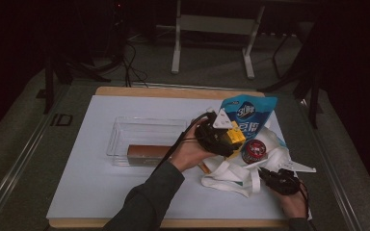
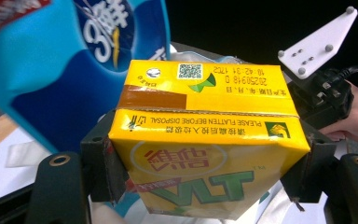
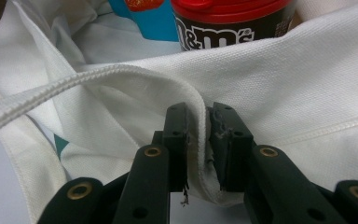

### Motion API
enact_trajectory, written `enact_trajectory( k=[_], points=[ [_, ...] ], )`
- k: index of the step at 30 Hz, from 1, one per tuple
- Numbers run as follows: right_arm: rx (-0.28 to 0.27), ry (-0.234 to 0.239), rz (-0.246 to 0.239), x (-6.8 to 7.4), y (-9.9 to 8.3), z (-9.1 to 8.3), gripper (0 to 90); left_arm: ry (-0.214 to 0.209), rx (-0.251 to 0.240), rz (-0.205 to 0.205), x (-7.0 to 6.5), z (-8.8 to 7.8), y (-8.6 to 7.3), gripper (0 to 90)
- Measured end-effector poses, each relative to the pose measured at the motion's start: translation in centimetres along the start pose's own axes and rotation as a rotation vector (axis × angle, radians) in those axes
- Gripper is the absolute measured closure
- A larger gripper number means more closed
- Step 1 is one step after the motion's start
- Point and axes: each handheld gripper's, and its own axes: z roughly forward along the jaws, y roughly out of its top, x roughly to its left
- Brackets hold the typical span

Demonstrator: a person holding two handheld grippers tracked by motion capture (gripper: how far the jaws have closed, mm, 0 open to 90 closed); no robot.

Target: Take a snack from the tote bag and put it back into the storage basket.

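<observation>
Left gripper [image 2: 205,158] clamps yellow drink carton [image 2: 205,140] above white tote bag [image 1: 231,171]; right gripper [image 3: 199,140] pinches bag's handle strap [image 3: 121,79]

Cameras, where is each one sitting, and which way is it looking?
High view: above the person's side, looking forward and down on the table; forearms, hands, left gripper and right gripper show.
Left gripper view: on the left gripper, looking along its jaws, clamped on a yellow drink carton; the other hand shows at its right edge.
Right gripper view: on the right gripper, looking along its jaws, pinching the white bag edge.
Shared: the blue pouch and red-lidded jar appear in several views.
</observation>
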Motion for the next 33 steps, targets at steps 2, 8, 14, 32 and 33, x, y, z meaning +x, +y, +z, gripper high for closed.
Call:
enact_trajectory(
  k=[2,8,14,32,33],
  points=[
    [-0.001,-0.001,0.0,0.0,0.0,0.0,76.0,0.005,-0.004,-0.004,0.3,-0.4,0.0,28.8],
    [-0.001,0.0,0.0,0.0,0.0,0.0,76.0,0.029,-0.015,-0.026,1.0,-1.6,-0.3,28.8],
    [-0.001,0.0,0.001,0.0,0.0,0.0,76.0,0.054,-0.024,-0.035,1.7,-2.8,-0.6,28.7],
    [-0.002,0.001,-0.001,0.0,0.0,0.0,76.0,0.125,-0.036,-0.093,4.0,-5.6,-2.3,28.7],
    [-0.003,0.001,-0.001,0.0,0.0,0.0,76.0,0.13,-0.035,-0.092,4.1,-5.7,-2.4,28.8]
  ],
)
